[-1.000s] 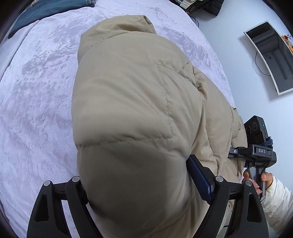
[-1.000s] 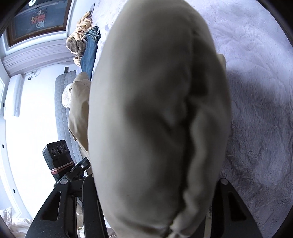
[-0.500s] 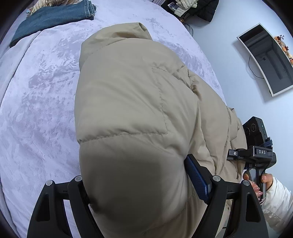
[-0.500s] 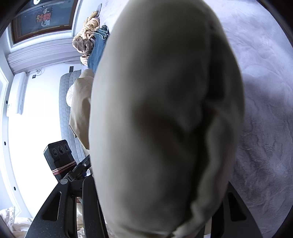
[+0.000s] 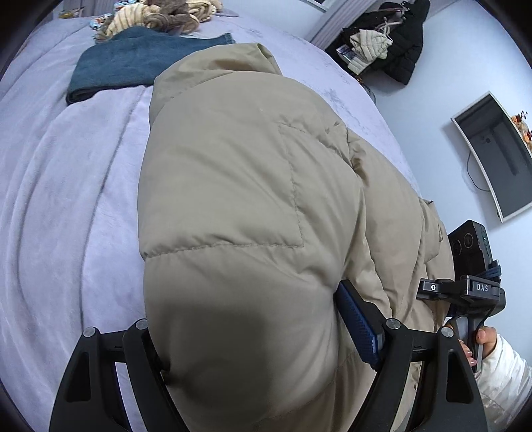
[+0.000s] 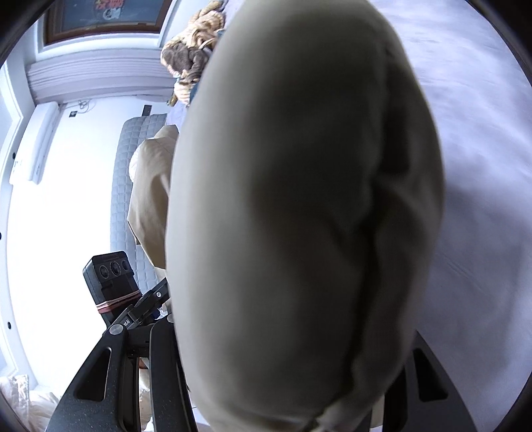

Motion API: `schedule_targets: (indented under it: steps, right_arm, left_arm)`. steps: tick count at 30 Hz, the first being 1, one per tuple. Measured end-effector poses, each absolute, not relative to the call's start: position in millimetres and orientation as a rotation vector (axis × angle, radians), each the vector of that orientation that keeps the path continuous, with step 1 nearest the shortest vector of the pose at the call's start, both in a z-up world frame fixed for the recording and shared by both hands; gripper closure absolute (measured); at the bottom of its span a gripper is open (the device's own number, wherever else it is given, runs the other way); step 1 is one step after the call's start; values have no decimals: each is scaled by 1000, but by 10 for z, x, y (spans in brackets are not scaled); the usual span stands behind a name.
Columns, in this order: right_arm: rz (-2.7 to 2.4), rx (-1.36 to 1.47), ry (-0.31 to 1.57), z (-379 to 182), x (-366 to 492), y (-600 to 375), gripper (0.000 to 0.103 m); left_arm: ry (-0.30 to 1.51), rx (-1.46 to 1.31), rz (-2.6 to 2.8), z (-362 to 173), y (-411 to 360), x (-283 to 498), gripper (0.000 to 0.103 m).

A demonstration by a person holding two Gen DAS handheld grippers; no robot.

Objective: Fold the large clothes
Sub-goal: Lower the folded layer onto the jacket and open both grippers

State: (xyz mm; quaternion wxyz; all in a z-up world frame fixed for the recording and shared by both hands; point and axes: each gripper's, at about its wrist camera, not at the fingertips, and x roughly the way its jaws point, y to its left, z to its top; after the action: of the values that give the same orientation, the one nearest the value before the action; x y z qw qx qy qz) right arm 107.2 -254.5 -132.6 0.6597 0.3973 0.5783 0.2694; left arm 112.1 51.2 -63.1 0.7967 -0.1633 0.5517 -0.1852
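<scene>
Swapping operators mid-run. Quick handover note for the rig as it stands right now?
Left hand-held gripper: clamped on a thick fold of the beige puffer jacket.
Right hand-held gripper: also clamped on the jacket's padded bulk, which fills its view.
Where things are: the jacket is held between both grippers over the lavender bedspread. Folded blue jeans lie further up the bed, with a heap of knitwear beyond.
Done: jacket gathered and gripped at two points.
Left: lay it down, finish the fold, release. How many folds are already in cannot be told.
</scene>
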Motion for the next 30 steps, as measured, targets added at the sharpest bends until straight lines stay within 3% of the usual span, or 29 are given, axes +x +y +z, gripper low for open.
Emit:
schedule_targets:
  steps: [9, 14, 22, 23, 25, 30]
  right_arm:
    - [604, 782, 1380, -1778, 1863, -1696, 49]
    - [544, 781, 1407, -1909, 1954, -1687, 44]
    - [295, 502, 1311, -1137, 1475, -1948, 40]
    - [261, 464, 1276, -1008, 1413, -1955, 43]
    - [224, 420, 1195, -817, 1378, -2303, 74]
    - [288, 335, 1096, -566, 1353, -2053, 81]
  left_arm:
    - [1220, -361, -227, -1313, 1173, 1558, 17]
    - [1202, -323, -225, -1326, 1132, 1503, 13]
    - [1200, -313, -203, -1275, 985, 1519, 12]
    - [1200, -313, -203, -1277, 982, 1517, 12]
    - [1199, -309, -200, -1279, 984, 1507, 12]
    - [1201, -278, -172, -1284, 961, 1510, 7]
